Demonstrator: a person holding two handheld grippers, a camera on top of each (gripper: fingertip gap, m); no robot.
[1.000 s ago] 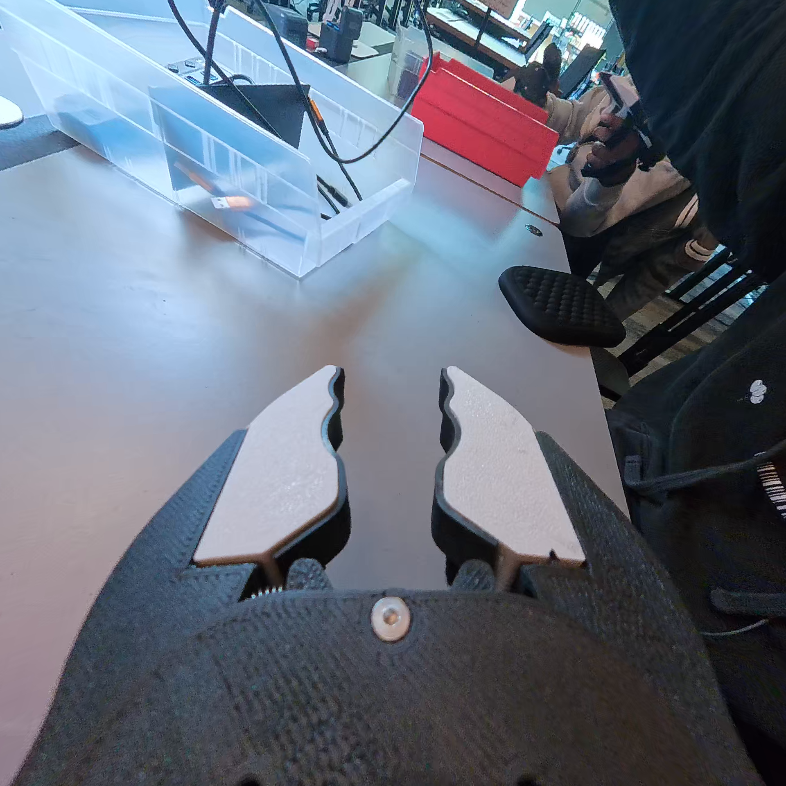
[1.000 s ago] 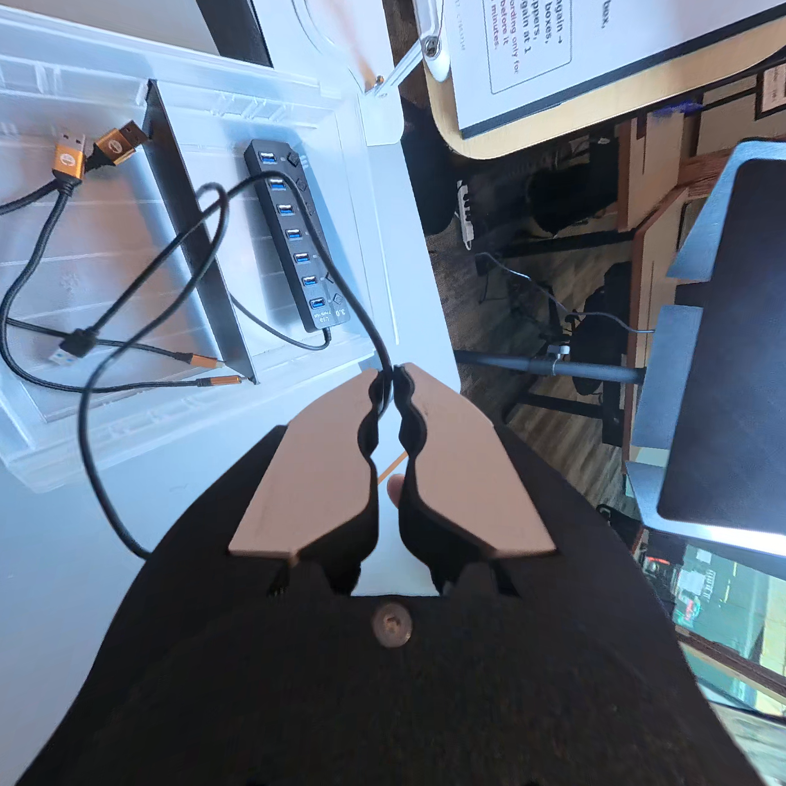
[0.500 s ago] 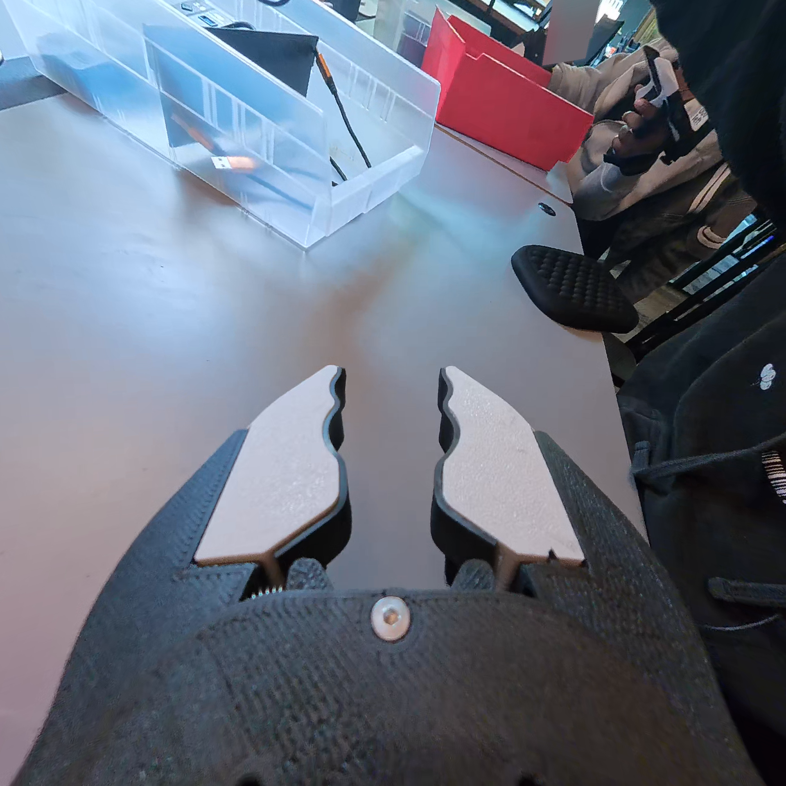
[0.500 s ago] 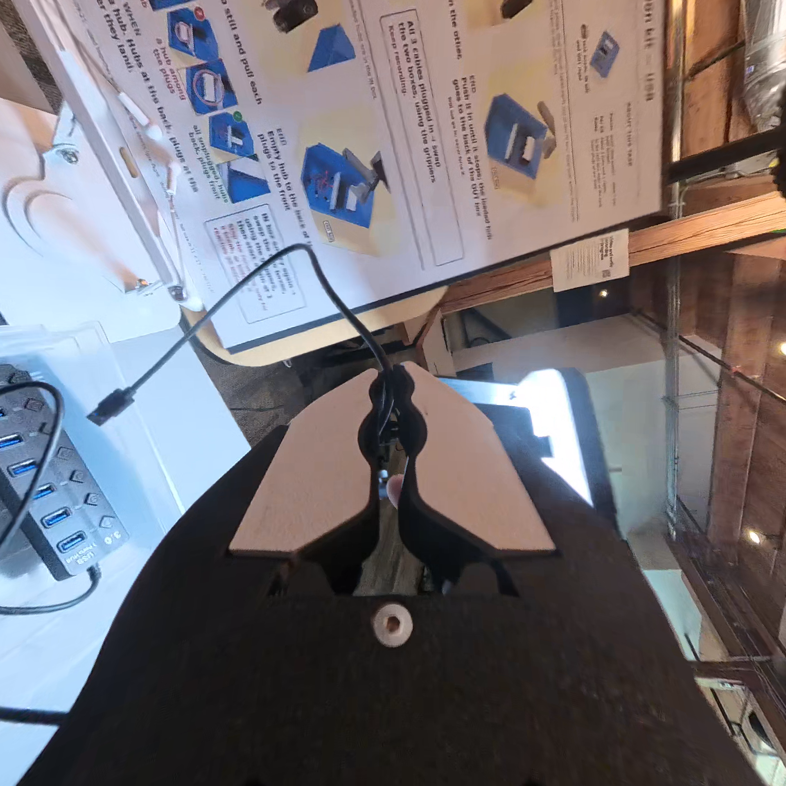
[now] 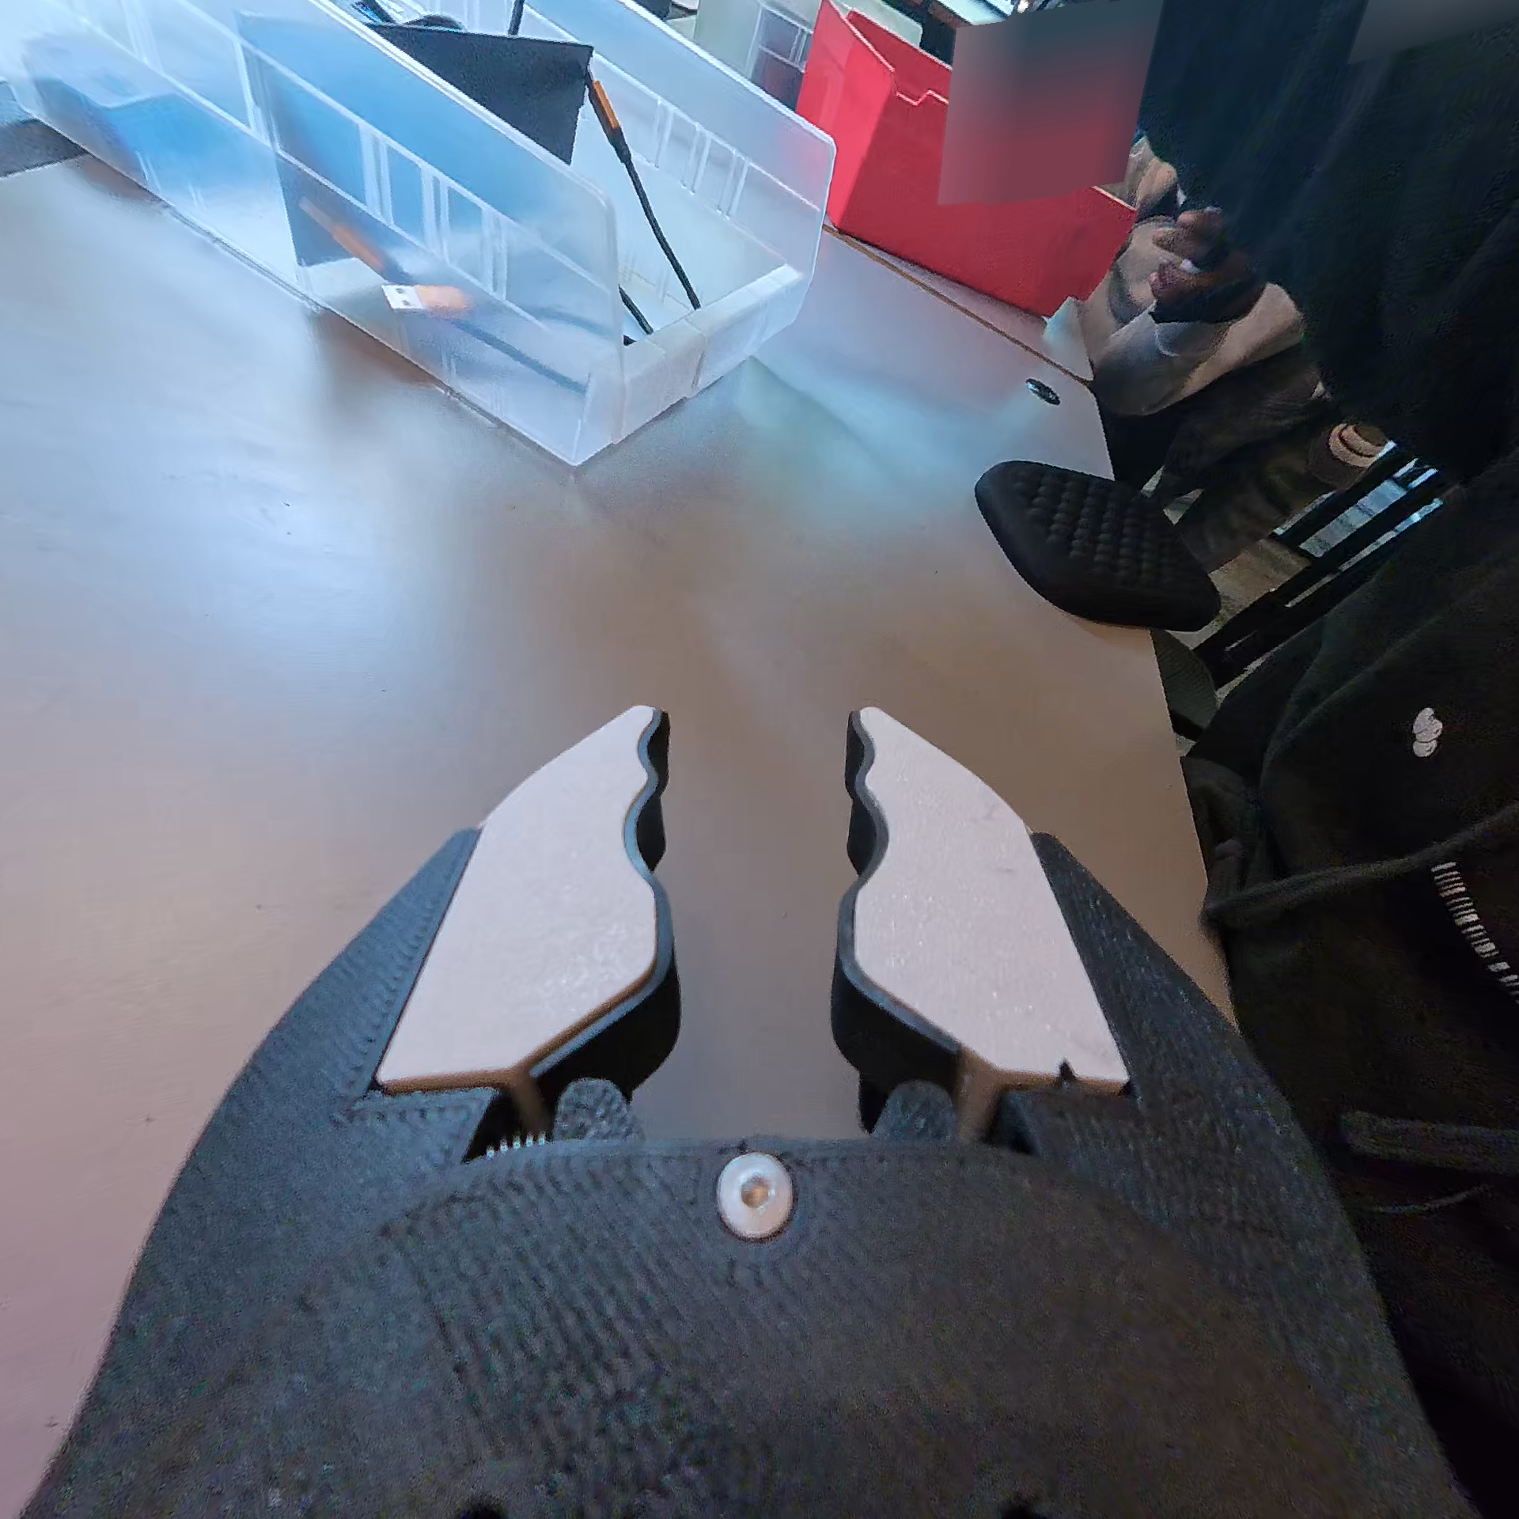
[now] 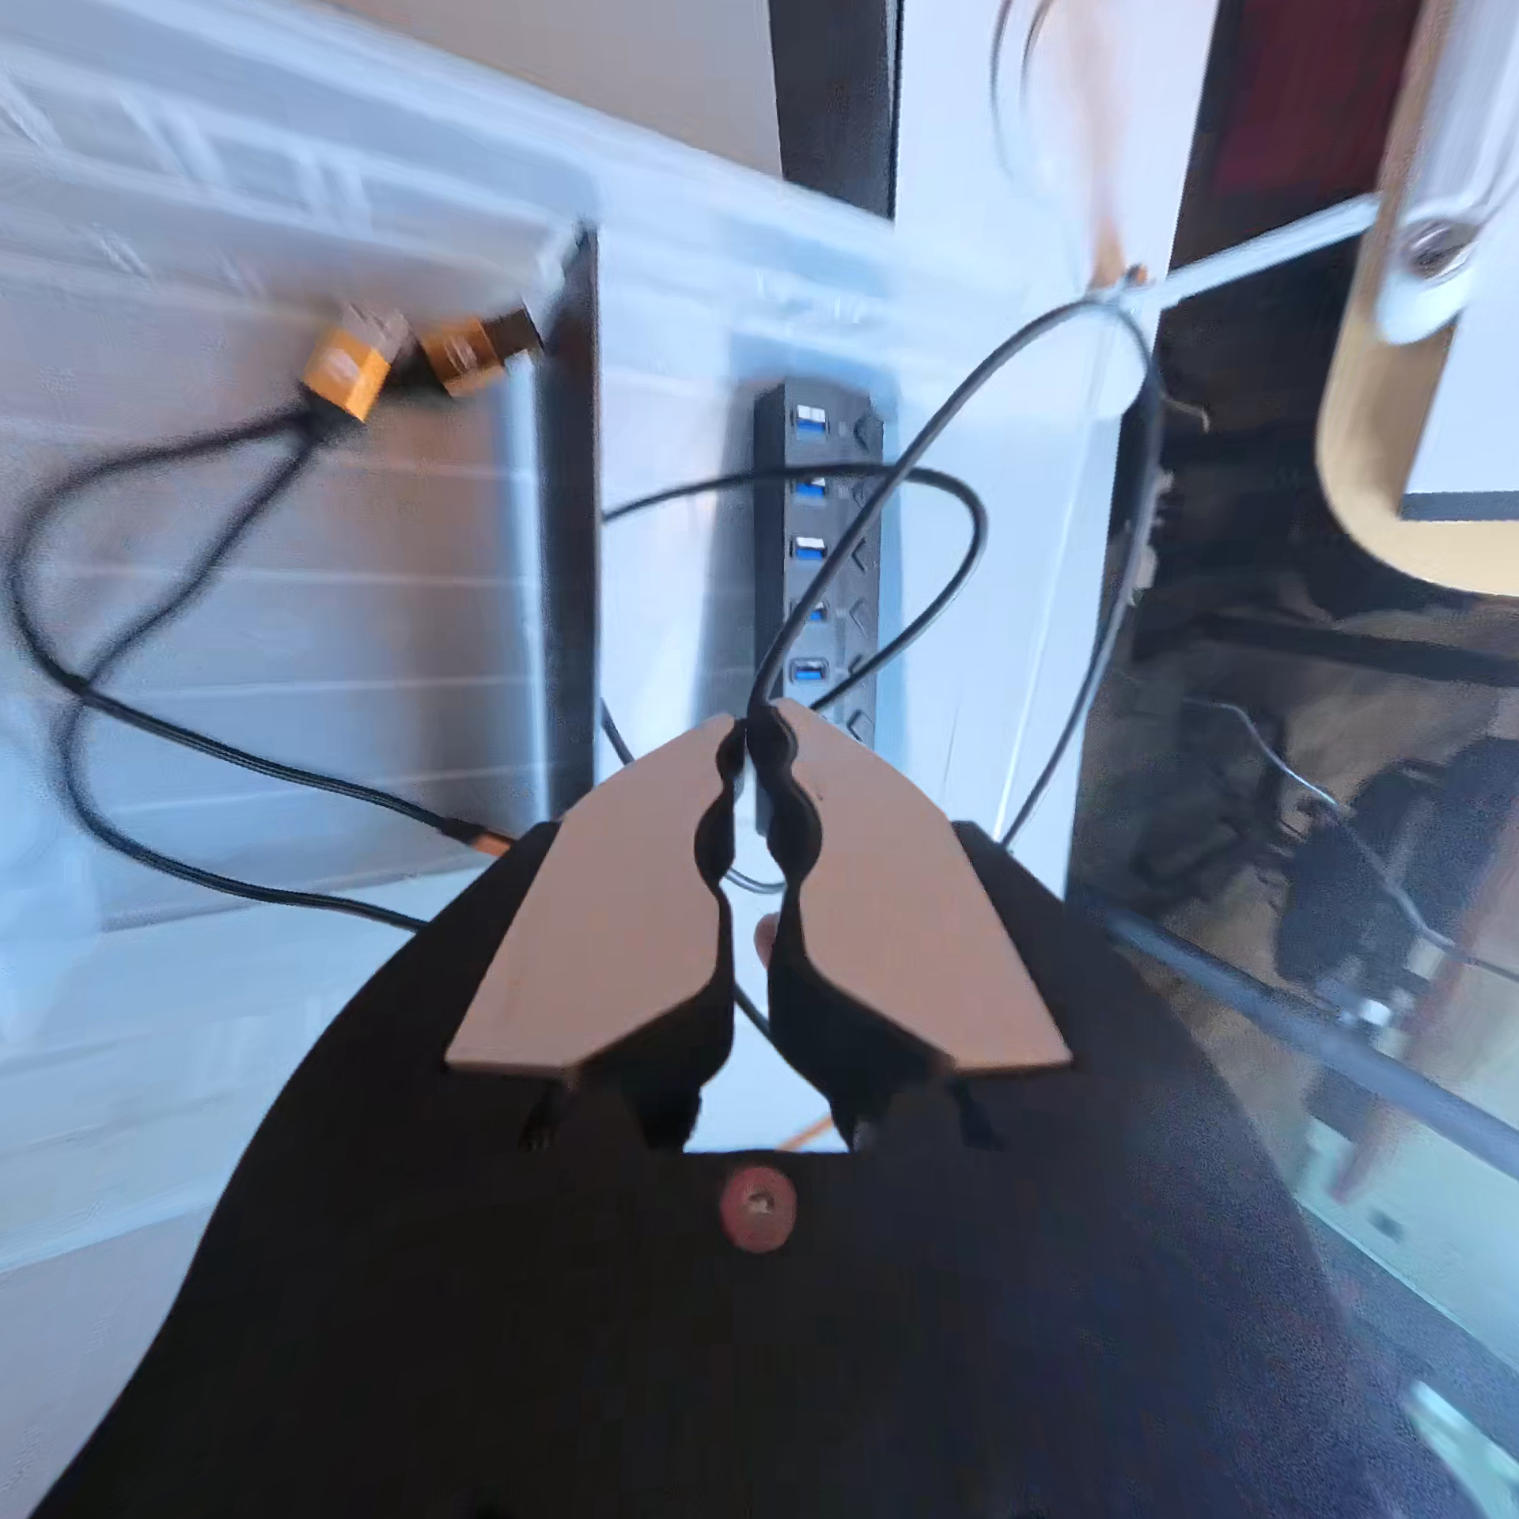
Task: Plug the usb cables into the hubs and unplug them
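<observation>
1. The left gripper (image 5: 756, 723) is low over the bare brown tabletop (image 5: 329, 657). Its fingers (image 5: 559, 896) are spread apart, with nothing between them.
2. A clear plastic bin (image 5: 699, 345) sits on the tabletop toward the far edge, well away from the left gripper. Inside it, an orange plug (image 5: 423, 297) on a black cord lies by the near wall.
3. A red bin (image 5: 945, 197) sits past the clear one, near the far right corner.
4. The right gripper (image 6: 746, 727) is above the clear bin. Its fingers (image 6: 625, 912) are pinched tight on a thin black cable (image 6: 863, 526) right at the tips.
5. That cable loops up and away from the tips. The picture is blurry, so I cannot tell where its end goes.
6. The black USB hub (image 6: 822, 526) lies flat in the right part of the bin, just past the finger tips. It has a row of blue ports.
7. A dark divider (image 6: 567, 534) splits the bin. On its left side lie two orange plugs (image 6: 411, 362), close to the divider, with their black cords curling around.
</observation>
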